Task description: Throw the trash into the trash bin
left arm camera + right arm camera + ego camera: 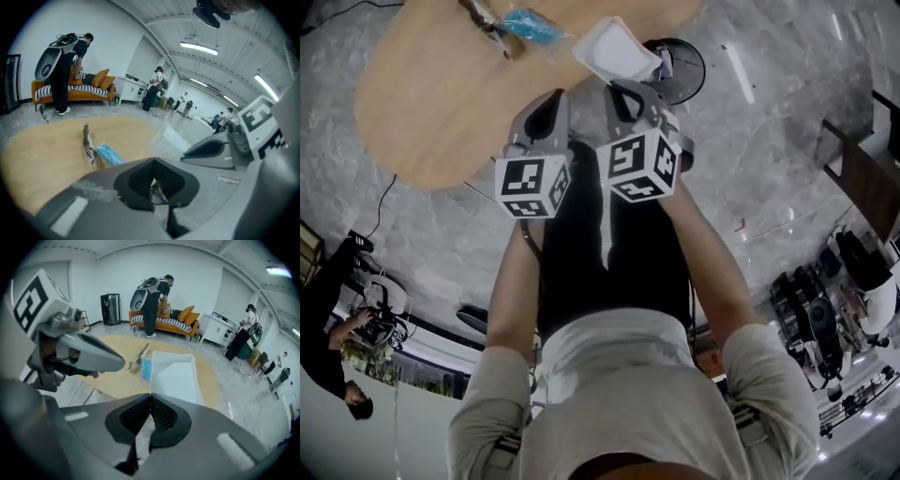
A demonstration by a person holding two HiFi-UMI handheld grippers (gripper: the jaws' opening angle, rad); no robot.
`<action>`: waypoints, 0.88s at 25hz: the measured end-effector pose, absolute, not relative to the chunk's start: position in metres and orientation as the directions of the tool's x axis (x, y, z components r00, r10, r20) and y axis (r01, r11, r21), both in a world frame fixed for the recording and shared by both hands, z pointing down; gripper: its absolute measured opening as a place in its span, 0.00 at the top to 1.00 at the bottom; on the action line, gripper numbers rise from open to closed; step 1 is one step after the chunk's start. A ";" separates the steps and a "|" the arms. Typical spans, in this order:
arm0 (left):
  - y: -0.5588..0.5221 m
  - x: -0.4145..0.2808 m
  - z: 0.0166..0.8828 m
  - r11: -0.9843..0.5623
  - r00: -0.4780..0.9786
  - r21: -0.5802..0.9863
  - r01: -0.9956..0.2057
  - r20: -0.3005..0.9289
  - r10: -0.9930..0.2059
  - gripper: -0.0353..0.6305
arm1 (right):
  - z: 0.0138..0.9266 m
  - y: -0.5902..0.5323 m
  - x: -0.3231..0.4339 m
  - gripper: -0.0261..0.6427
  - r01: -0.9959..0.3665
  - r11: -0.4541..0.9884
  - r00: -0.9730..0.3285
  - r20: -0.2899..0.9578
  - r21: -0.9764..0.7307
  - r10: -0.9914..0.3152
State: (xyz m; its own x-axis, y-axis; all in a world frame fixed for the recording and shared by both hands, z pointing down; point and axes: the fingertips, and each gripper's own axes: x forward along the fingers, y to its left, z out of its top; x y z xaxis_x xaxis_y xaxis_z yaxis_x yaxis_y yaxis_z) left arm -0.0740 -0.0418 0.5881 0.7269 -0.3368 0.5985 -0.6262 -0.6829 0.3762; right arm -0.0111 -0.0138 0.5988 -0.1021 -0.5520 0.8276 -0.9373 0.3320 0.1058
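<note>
Jaws on the right gripper [150,401] pinched only the white tray [176,376] rim; left gripper [153,169] jaws nipped a crumpled scrap [157,194]. Tilting could swing the tray loose.

white tray [614,47] held tilted, near right; dark scrap [157,193] pinched beside it; blue wrapper [530,25] and brown wrapper [490,21] touching, far left.

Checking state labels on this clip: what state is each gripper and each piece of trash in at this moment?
right gripper: shut on the near rim of the white plastic tray.
white plastic tray: held up by that rim.
left gripper: shut on a small crumpled scrap; its kind is unclear.
blue plastic packet: lying loose on the round wooden table.
brown crumpled wrapper: lying beside the blue plastic packet, untouched.
</note>
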 end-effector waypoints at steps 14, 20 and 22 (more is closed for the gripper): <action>0.074 0.067 0.608 -0.653 0.738 0.442 -0.615 0.615 -0.278 0.92 | 0.607 0.128 0.120 0.95 -0.990 0.140 -0.065 0.842 0.012 -0.535; 0.110 0.107 0.642 -0.693 0.760 0.459 -0.555 0.619 -0.198 0.92 | 0.630 0.166 0.152 0.95 -0.995 0.097 -0.033 0.855 0.020 -0.518; 0.121 0.117 0.652 -0.727 0.761 0.443 -0.524 0.628 -0.166 0.92 | 0.641 0.172 0.156 0.95 -0.998 0.065 -0.029 0.853 0.005 -0.520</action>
